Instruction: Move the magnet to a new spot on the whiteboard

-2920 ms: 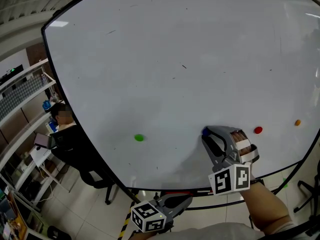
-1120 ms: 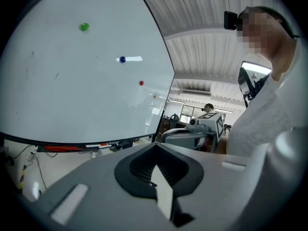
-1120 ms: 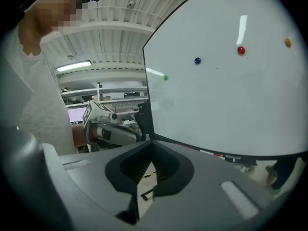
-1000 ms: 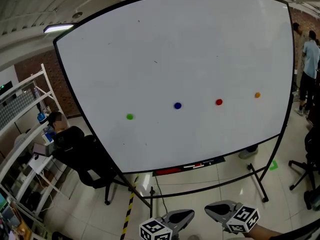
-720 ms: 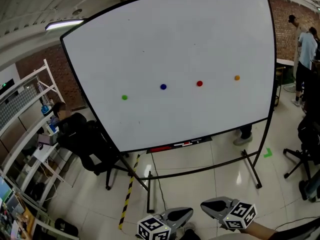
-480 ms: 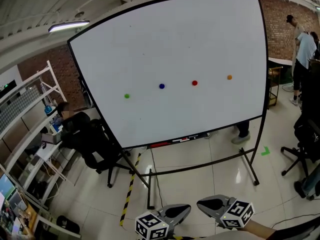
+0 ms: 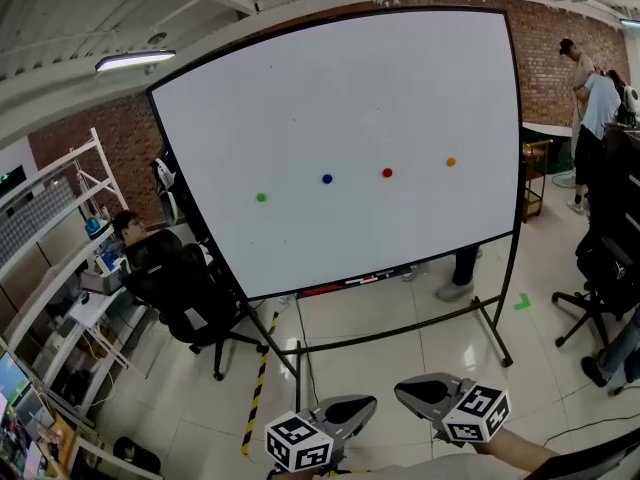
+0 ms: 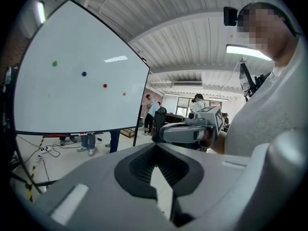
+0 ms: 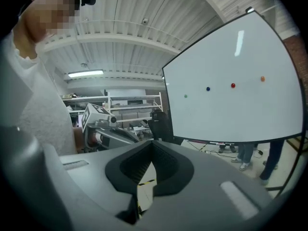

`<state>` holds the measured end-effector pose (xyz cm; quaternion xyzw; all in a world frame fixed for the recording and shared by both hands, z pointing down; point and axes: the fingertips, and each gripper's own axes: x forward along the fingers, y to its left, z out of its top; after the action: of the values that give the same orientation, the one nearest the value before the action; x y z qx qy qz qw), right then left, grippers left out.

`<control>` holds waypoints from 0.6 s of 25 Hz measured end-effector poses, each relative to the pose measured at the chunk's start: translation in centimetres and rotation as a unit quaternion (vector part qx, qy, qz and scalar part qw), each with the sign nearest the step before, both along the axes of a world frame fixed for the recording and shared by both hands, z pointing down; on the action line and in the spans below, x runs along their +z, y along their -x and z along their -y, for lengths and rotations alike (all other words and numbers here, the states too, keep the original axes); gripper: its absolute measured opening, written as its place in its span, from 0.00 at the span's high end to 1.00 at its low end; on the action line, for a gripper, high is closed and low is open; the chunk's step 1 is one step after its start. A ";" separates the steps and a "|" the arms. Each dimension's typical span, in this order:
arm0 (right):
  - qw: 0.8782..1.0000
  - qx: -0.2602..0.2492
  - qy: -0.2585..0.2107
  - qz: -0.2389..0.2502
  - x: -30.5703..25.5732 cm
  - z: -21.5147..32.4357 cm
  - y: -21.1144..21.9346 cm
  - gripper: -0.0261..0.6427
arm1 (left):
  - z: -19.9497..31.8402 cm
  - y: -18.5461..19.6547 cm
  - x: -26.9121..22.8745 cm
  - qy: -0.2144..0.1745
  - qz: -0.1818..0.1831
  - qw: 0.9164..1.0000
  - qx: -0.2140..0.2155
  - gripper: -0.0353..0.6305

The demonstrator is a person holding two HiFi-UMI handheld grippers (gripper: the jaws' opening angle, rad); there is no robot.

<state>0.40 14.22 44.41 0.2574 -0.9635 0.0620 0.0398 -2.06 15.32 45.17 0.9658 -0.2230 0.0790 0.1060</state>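
Observation:
The whiteboard (image 7: 380,88) stands on its frame well ahead of me. Four small magnets stick to it in a row: green (image 7: 261,197), blue (image 7: 327,179), red (image 7: 387,173) and orange (image 7: 451,162). Both grippers hang low at the bottom of the head view, far from the board. My left gripper (image 7: 368,402) is shut and holds nothing. My right gripper (image 7: 400,388) is likewise shut and holds nothing. The left gripper view shows its jaws (image 8: 156,146) meeting, with the blue magnet (image 8: 84,73) far off. The right gripper view (image 9: 153,142) shows the same, blue magnet (image 9: 208,88) distant.
A person (image 7: 135,233) sits at a desk by white shelves (image 7: 50,198) on the left, with a black office chair (image 7: 190,303) near the board's leg. People (image 7: 590,88) stand at the right, by another chair (image 7: 600,278). Yellow-black tape (image 7: 255,393) runs on the floor.
The right gripper, earlier at the blue magnet on the board, has come away with nothing in it. Both grippers have drawn back, and the whiteboard now looks smaller and farther off.

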 end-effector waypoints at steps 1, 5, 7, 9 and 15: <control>1.000 0.000 -0.001 0.000 -0.3 -0.2 0.3 0.96 | -0.2 0.3 -0.3 -0.004 -0.003 1.000 0.001 0.97; 1.000 -0.013 0.007 -0.006 0.1 -1.6 2.3 0.96 | -1.2 1.4 -0.4 -0.010 -0.011 1.000 0.004 0.97; 1.000 -0.018 0.014 -0.010 0.7 -2.1 3.0 0.96 | -1.5 1.8 -0.1 -0.007 -0.013 1.000 0.002 0.97; 1.000 -0.020 0.018 -0.012 1.0 -2.5 3.3 0.96 | -1.7 1.9 0.1 -0.006 -0.014 1.000 0.002 0.97; 0.999 -0.026 0.019 -0.011 0.4 -2.6 3.2 0.96 | -1.7 1.6 -0.2 -0.005 -0.009 1.000 -0.003 0.97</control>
<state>-2.76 16.85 44.78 0.2320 -0.9681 0.0761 0.0570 -3.68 16.97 44.97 0.9663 -0.2253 0.0694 0.1035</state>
